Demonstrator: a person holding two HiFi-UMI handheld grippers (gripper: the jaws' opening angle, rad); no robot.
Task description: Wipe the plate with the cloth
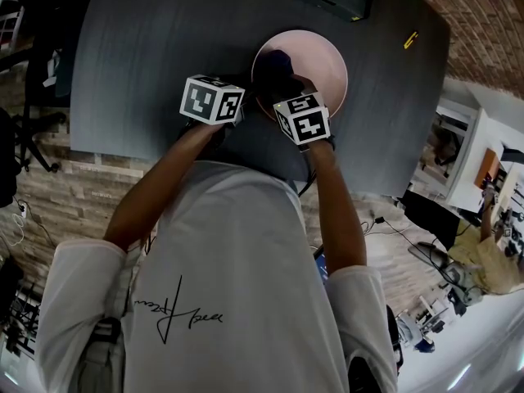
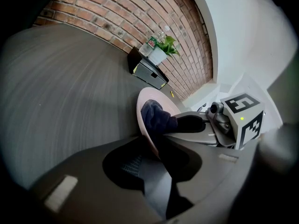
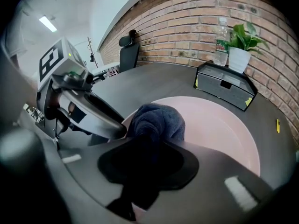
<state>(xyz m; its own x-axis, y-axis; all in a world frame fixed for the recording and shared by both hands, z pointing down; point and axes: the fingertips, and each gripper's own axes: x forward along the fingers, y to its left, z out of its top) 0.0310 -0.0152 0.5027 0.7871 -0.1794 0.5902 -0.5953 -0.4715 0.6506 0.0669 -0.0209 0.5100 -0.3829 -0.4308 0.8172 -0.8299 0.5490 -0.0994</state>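
A pale pink plate lies on the dark grey table. In the left gripper view the plate's near rim runs down between the jaws of my left gripper, which is shut on it. A dark blue cloth is bunched up on the left part of the plate. My right gripper is shut on the cloth and holds it against the plate's surface. From the head view the cloth shows just beyond the two marker cubes.
A black box stands at the table's far edge, with a potted plant and a clear bottle by the brick wall. A small yellow object lies to the plate's right. An office chair stands at the far left.
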